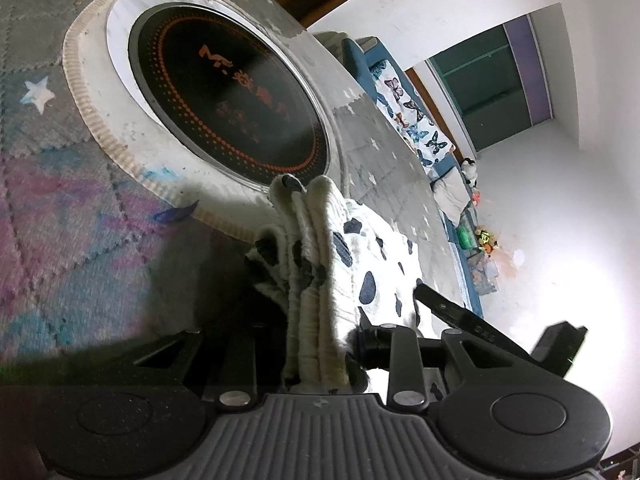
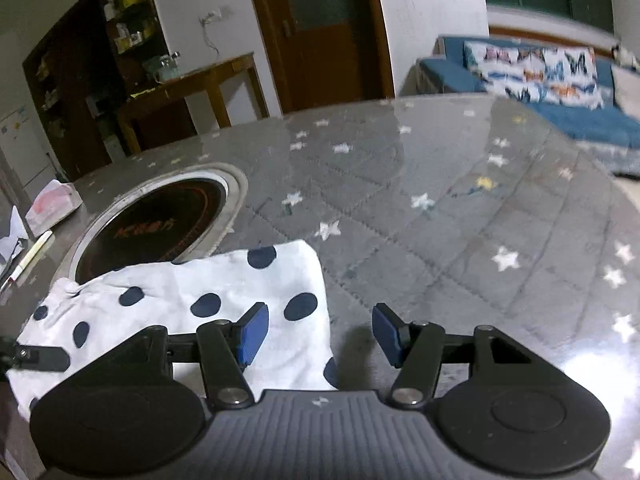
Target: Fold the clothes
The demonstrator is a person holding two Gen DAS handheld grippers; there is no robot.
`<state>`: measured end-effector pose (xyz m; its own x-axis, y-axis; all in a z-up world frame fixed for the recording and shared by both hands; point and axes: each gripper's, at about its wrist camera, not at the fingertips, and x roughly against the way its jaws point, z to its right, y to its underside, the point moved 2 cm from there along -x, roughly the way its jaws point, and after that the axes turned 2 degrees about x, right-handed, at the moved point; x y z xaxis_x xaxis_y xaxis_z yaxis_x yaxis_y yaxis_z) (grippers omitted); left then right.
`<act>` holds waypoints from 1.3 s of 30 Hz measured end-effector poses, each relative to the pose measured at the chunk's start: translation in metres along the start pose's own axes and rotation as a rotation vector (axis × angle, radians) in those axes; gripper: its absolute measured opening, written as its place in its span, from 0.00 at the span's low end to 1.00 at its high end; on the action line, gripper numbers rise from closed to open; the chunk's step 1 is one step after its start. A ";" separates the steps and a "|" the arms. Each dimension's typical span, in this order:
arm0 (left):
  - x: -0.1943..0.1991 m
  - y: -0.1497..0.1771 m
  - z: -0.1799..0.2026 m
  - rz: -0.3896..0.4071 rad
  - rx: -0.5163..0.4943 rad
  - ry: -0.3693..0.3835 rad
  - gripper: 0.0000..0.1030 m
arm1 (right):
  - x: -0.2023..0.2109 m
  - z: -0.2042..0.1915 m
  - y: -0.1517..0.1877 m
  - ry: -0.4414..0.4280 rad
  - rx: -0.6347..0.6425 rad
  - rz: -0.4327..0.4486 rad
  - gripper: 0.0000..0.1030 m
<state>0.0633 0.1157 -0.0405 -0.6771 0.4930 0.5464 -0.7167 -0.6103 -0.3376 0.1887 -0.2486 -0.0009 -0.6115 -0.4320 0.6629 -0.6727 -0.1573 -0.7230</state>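
The left gripper (image 1: 320,280) is clamping down on a thick bunch of the white garment with dark spots (image 1: 316,276), several folded edges stacked together and running straight up the middle of the left wrist view, so the fingers are barely showing behind the cloth. More of the garment is spilling out to the right of the bunch, lying on the grey star-patterned surface (image 1: 60,208). Filling the upper left of that frame is the round black cooktop (image 1: 228,108) with its orange dotted ring, sitting in a pale circular rim sunk into the surface. Over in the right wrist view, the right gripper (image 2: 318,334) is hanging wide open, its blue pads (image 2: 252,334) well apart and holding nothing; the left pad is sitting over the garment's right part, the right pad over bare surface. The spotted garment (image 2: 180,292) is lying flat in the lower left of this frame, its far edge overlapping the rim of the cooktop (image 2: 156,228). At the far left edge a tissue pack (image 2: 54,202) is resting on the surface. In the background, a blue sofa (image 2: 560,112) with a butterfly-print cover is sitting at the upper right, and a wooden side table (image 2: 192,88) is standing at the upper left.
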 end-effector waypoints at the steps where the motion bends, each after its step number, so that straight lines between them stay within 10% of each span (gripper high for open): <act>1: 0.000 0.000 0.000 -0.002 -0.003 0.001 0.32 | -0.001 -0.001 0.001 -0.007 -0.001 0.003 0.58; 14: 0.000 0.000 0.007 -0.006 -0.069 -0.015 0.30 | -0.004 -0.013 0.009 -0.074 -0.018 0.002 0.12; 39: -0.051 0.006 0.125 0.021 -0.349 -0.089 0.28 | 0.058 0.047 -0.020 -0.049 -0.053 0.241 0.06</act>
<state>0.1147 0.0097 0.0256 -0.6859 0.4173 0.5962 -0.7272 -0.3638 -0.5820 0.1861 -0.3125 0.0431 -0.7368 -0.4943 0.4613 -0.5317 0.0022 -0.8469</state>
